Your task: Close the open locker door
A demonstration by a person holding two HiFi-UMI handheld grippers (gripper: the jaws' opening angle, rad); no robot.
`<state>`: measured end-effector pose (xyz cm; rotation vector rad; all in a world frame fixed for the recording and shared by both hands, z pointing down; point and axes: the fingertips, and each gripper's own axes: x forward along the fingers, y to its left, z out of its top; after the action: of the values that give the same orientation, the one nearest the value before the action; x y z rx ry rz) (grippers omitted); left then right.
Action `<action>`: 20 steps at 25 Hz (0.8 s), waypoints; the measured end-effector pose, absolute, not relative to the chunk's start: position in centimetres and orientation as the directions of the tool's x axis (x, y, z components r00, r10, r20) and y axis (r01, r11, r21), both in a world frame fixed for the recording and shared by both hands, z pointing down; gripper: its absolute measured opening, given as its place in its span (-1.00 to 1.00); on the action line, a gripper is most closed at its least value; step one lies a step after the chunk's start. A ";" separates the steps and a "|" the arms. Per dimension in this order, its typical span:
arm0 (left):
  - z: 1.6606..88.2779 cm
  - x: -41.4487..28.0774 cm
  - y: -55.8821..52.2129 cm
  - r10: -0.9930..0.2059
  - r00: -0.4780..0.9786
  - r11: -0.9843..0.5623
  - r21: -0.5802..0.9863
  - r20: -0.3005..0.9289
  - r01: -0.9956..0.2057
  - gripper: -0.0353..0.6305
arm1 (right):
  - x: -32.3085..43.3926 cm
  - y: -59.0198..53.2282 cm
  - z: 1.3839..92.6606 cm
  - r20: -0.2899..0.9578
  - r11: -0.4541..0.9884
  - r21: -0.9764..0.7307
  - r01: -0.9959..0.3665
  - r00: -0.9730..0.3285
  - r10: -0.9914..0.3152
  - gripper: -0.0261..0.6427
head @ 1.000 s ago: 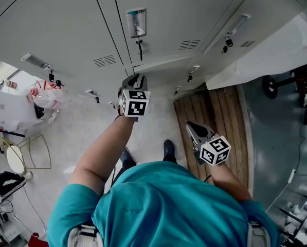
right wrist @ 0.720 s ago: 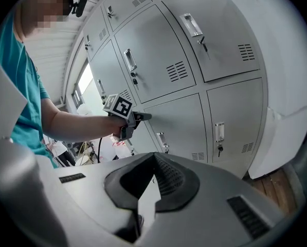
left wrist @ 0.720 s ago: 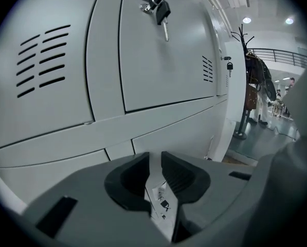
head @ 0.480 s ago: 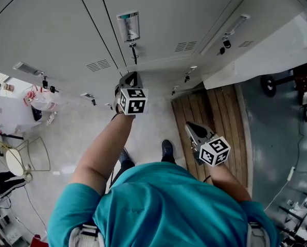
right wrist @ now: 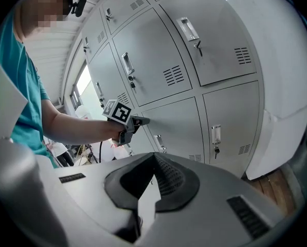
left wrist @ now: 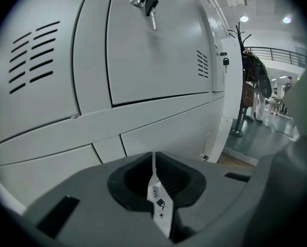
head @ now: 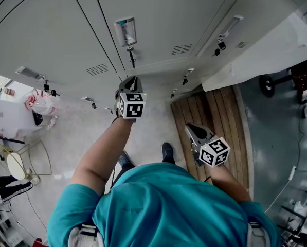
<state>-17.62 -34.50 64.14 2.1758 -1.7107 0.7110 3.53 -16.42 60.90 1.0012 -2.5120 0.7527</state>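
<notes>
Locker door [head: 158, 19] is dead ahead in the locker bank, upper tier. Its recessed handle [head: 125, 31] is at the left edge, with the key [left wrist: 149, 4] hanging in the lock just under it. It looks close to flush with its neighbours. I'd judge we're at the last push or already shut, not sure which.

Left tongs [head: 134, 80]: jaws fully together, nothing gripped. The tip sits just below the door's bottom-left corner, about at the rail between tiers.

Right tongs [head: 191, 125]: jaws meet at the tips too, empty. They hang back over the wooden boards [head: 215, 117], well apart from the lockers.

Risks as I see them:
- The tip is low. If I press where it points, I load the rail or the lower door rather than the target, and the latch never seats.
- The closed tip is a narrow point on painted steel. It could skate sideways towards the key and knock or bend it.
- With a quick shove the door could bounce back off the frame.

Can't tell:
- whether the tip touches the metal
- whether the latch has caught
- any leftover gap along the door's edges, too fine to read

The left gripper view cuts off the door's top and the handle. The hinges aren't visible in any view.
</notes>
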 end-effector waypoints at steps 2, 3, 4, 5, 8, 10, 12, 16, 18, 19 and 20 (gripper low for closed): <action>64.2 -17.3 -33.2 -0.817 0.215 -0.280 -0.042 0.536 -0.959 -0.87 | 3.4 -16.5 60.5 0.475 0.619 -0.344 -0.706 -0.699 -0.535 -0.93; 64.1 -17.2 -32.3 -0.812 0.238 -0.292 -0.018 0.533 -0.956 -0.87 | 3.3 -16.5 60.2 0.471 0.622 -0.341 -0.705 -0.700 -0.536 -0.93; 63.9 -17.1 -31.2 -0.807 0.262 -0.302 0.011 0.529 -0.953 -0.87 | 3.2 -16.6 59.9 0.468 0.625 -0.337 -0.704 -0.701 -0.538 -0.93; 63.6 -17.3 -30.0 -0.801 0.288 -0.312 0.045 0.526 -0.949 -0.87 | 3.0 -16.6 59.5 0.465 0.628 -0.333 -0.703 -0.702 -0.540 -0.93; 63.0 -18.2 -26.1 -0.783 0.377 -0.338 0.169 0.496 -0.926 -0.87 | 2.3 -16.9 58.5 0.453 0.645 -0.319 -0.694 -0.710 -0.540 -0.93; 62.7 -19.4 -23.4 -0.775 0.422 -0.343 0.247 0.470 -0.906 -0.87 | 1.5 -17.0 57.9 0.446 0.660 -0.311 -0.684 -0.719 -0.534 -0.93; 62.4 -20.9 -20.6 -0.771 0.452 -0.344 0.304 0.449 -0.888 -0.87 | 0.5 -17.1 57.4 0.440 0.677 -0.304 -0.671 -0.729 -0.524 -0.93; 61.6 -23.8 -15.8 -0.783 0.485 -0.326 0.407 0.389 -0.853 -0.88 | -1.5 -17.1 56.4 0.436 0.709 -0.289 -0.643 -0.748 -0.501 -0.93; 61.2 -25.1 -13.9 -0.797 0.485 -0.305 0.454 0.360 -0.837 -0.88 | -2.5 -17.0 56.1 0.435 0.722 -0.285 -0.631 -0.756 -0.489 -0.93; 61.1 -25.6 -13.0 -0.803 0.481 -0.293 0.469 0.352 -0.833 -0.88 | -3.0 -17.0 56.0 0.435 0.728 -0.283 -0.625 -0.760 -0.483 -0.93; 61.0 -26.1 -12.3 -0.808 0.475 -0.283 0.478 0.349 -0.831 -0.88 | -3.5 -16.9 55.9 0.435 0.733 -0.281 -0.619 -0.763 -0.477 -0.93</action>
<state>-26.09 -12.33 61.01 2.1136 -1.3513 0.0504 -3.51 -16.92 55.87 0.8510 -2.6018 0.5937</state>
